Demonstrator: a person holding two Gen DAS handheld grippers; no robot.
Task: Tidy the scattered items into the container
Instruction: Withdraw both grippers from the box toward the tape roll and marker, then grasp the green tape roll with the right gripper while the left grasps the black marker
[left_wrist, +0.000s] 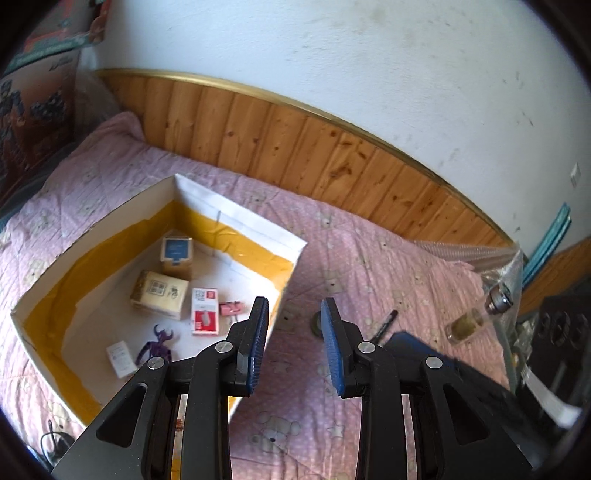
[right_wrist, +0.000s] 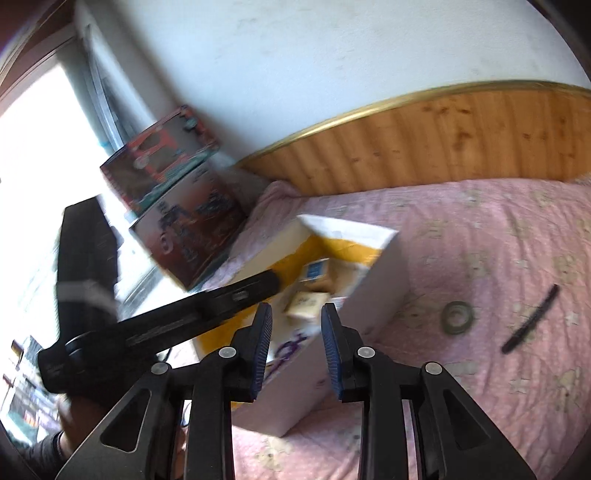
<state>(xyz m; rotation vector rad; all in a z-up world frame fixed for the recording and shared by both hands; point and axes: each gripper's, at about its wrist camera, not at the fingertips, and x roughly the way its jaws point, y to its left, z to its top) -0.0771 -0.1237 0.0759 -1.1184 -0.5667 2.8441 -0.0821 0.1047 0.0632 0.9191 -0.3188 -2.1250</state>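
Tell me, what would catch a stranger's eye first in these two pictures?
Probably the open white box with yellow tape inside, sitting on the pink quilt and already holding small cartons and a purple toy figure. Next, the two black grippers with blue pads, the left gripper and the right gripper, both empty with jaws apart. On the quilt right of the box lie a tape ring and a black pen.

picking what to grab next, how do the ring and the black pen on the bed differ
The ring is a flat, round, dull loop; the black pen is a thin, straight stick lying at a slant. The ring lies nearer the white box, the pen farther out on the pink bedspread. Both lie loose outside the box, with neither claw on them.
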